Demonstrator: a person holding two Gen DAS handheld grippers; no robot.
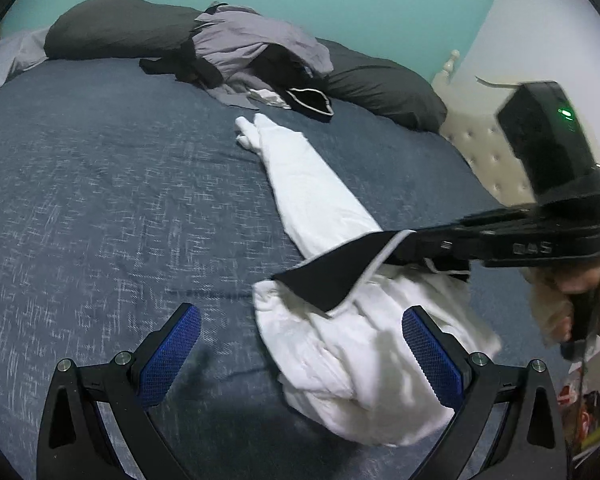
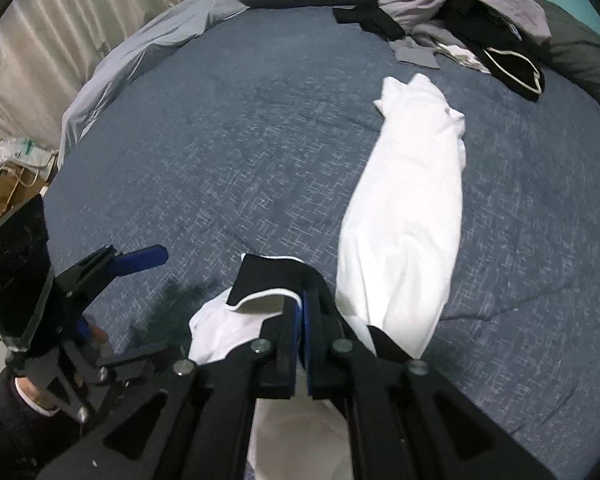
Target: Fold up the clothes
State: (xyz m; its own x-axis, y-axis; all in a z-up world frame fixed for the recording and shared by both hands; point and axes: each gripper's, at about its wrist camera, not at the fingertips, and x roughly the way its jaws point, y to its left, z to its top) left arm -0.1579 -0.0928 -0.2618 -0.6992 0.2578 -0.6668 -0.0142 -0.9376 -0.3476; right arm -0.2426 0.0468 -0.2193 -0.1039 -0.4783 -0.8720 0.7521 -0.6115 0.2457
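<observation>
garment: white garment [image 2: 404,208] with black, white-piped collar band [image 2: 276,276], lying long on the bed, far end toward 12 o'clock, near end bunched at 6 in the right wrist view
right gripper: [image 2: 300,312] jaws together, clamped on the black band; the band is lifted off the blanket, white fabric hanging below it
left gripper: [image 1: 300,360] blue pads [image 1: 168,360] wide apart, nothing between them; the bunched white end sits at 5 o'clock in its view, just behind the right pad
bed: dark blue blanket [image 1: 100,200] under the garment
clothes pile: grey and black clothes [image 1: 256,56] heaped at 12 o'clock, well apart from the white garment's far end; a black piece with white piping [image 1: 310,100] is nearest to it
pillows: two dark pillows [image 1: 120,24] behind the pile
containers: brown paper bag [image 2: 8,188] off the bed at 9 o'clock in the right wrist view, contents can't tell
hand: right hand [image 1: 588,292] on the grip handle, 3 o'clock in the left wrist view
</observation>
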